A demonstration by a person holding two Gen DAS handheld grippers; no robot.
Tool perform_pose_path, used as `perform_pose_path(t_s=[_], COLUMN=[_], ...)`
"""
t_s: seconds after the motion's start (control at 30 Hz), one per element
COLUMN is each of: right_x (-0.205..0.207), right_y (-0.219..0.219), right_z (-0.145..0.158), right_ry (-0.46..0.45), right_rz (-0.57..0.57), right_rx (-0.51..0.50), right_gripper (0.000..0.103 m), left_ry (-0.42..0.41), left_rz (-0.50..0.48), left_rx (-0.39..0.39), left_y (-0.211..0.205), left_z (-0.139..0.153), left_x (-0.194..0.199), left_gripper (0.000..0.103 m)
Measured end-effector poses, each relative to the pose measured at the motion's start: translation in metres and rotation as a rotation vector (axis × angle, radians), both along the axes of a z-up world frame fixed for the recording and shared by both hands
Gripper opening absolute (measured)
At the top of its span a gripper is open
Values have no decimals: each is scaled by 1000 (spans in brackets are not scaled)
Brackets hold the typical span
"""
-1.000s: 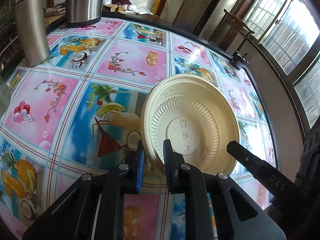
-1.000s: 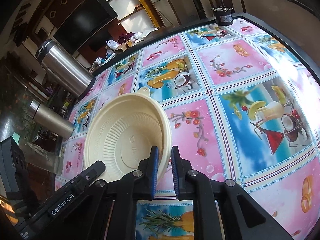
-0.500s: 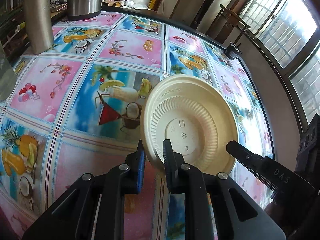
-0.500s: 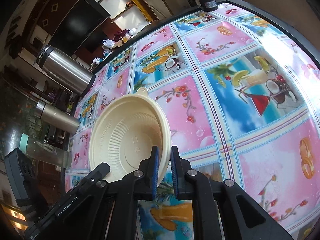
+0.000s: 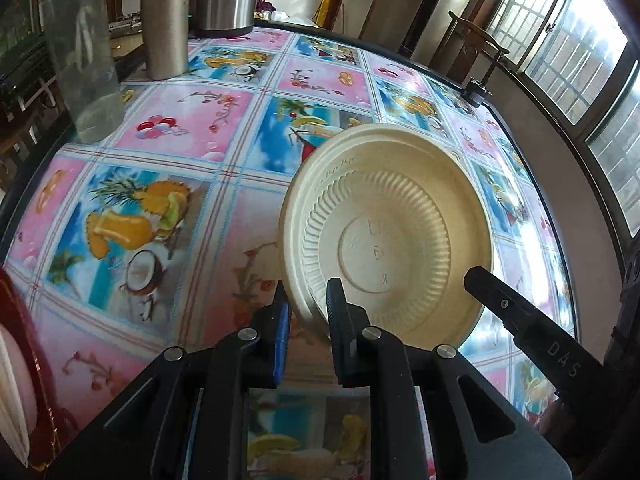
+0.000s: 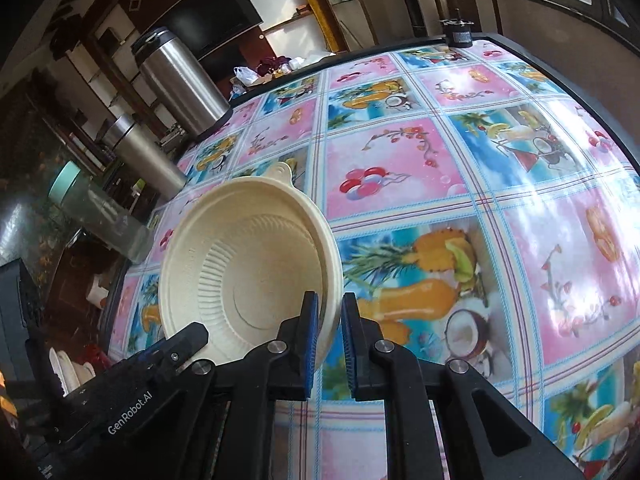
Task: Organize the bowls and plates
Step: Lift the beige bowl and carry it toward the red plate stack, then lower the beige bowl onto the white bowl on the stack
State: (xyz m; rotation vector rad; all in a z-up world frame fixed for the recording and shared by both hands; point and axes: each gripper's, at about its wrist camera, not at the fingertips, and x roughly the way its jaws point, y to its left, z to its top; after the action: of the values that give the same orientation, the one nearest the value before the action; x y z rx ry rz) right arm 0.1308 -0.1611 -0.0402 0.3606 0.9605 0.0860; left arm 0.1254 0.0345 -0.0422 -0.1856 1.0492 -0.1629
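Cream-coloured and ribbed, the bowl (image 5: 396,232) hangs tilted above the table (image 5: 188,132), gripped from 2 sides at once. The left gripper (image 5: 307,300) has its fingers closed narrow on the bowl's rim, one finger on each side of the wall, and the left wrist view looks onto the bowl's underside with its embossed base ring. The right gripper (image 6: 330,312) pinches the opposite rim the same way, one blue-padded finger inside the bowl (image 6: 248,264) and the other outside, and from there the ribbed interior and a small tab on the far rim show. Each gripper's tip appears in the other's view, at the edge of the bowl.

Under the bowl lies a glossy tablecloth of pink and blue squares printed with fruit and cocktails. Along the table's far side stand 2 steel flasks (image 6: 180,80), a big one and a slimmer one (image 6: 140,152), with a clear jar (image 6: 96,208) with a mint lid nearer. At the lower left edge of the left wrist view, a red tray (image 5: 24,344) holds something white; I can't tell what.
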Motion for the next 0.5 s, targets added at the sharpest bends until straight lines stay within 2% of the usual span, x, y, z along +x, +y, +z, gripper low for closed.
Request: perform_pose_path(t_s=[0.27, 0.5], right_x=[-40, -72], right_y=[37, 64], right_z=[1, 16], right_ry=[-20, -83], right_rz=[68, 105], right_rx=[-37, -93], right_gripper=[13, 13], left_ry=[-29, -83], left_rz=[20, 42], left_rx=[36, 55], left_y=[30, 47], left_z=[5, 19], left_x=[-49, -79], left_gripper=[15, 16])
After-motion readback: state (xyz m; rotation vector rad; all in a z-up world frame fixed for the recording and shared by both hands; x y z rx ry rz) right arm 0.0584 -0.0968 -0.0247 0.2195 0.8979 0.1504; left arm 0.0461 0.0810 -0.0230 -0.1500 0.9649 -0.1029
